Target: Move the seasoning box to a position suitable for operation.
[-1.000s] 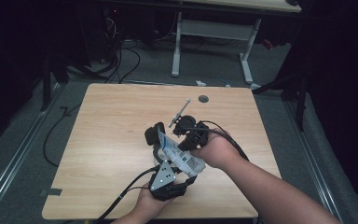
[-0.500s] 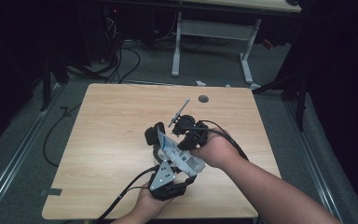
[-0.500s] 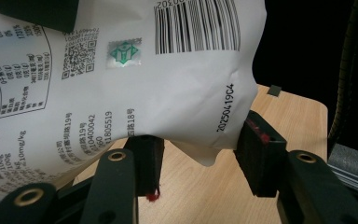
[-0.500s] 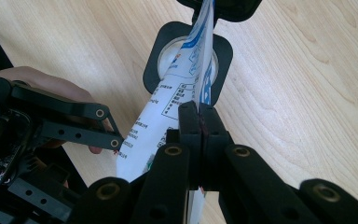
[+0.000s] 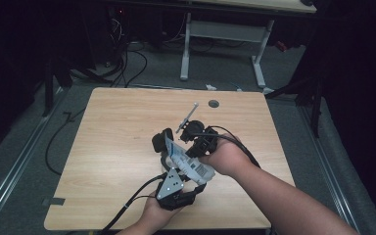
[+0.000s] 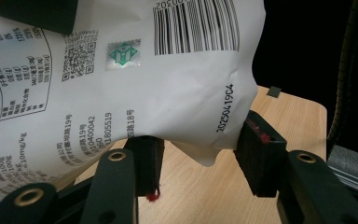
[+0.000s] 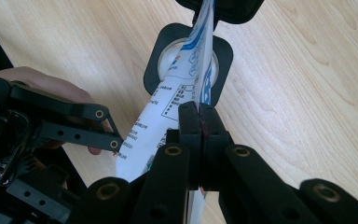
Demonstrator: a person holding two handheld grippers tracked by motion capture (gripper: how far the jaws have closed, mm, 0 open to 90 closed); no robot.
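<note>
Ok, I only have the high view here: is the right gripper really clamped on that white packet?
Observer: Yes. In its own view the right gripper has its fingers pressed together on the packet, at its edge.
Operator: And the left gripper?
Observer: The left gripper has its fingers apart, with the packet's lower corner hanging between them. I cannot tell if the pads press it.
Operator: Which side faces it?
Observer: The printed back, with a barcode and a date stamp.
</note>
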